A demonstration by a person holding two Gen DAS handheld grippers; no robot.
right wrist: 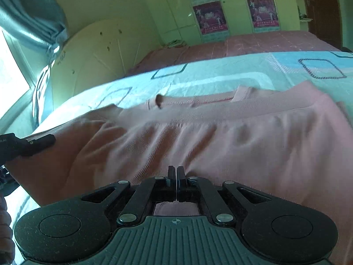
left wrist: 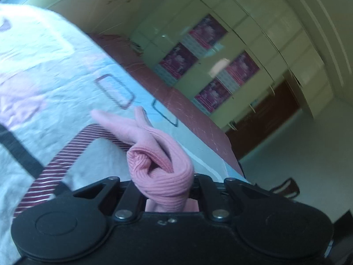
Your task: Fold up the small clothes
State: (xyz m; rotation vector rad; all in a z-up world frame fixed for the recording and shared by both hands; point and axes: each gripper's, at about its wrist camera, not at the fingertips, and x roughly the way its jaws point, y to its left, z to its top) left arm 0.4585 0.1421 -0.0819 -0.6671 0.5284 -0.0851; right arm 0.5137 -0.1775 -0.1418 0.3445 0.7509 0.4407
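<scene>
The garment (right wrist: pixel 198 137) is plain dusty pink with fine ribbing. The bedsheet (right wrist: pixel 220 75) is pale blue and white, printed with dark-outlined squares. A strap (left wrist: pixel 66 154) has maroon and white stripes. The posters (right wrist: pixel 210 16) are magenta, the curtain (right wrist: pixel 33 15) grey-blue, both grippers black.

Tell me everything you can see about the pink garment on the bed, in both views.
The pink garment looks like a soft ribbed knit. Most of it lies spread and wrinkled on the patterned bedsheet. The left gripper is shut on a bunched, twisted edge of it. The right gripper is shut, its fingertips at the cloth; whether they pinch it is unclear.
</scene>
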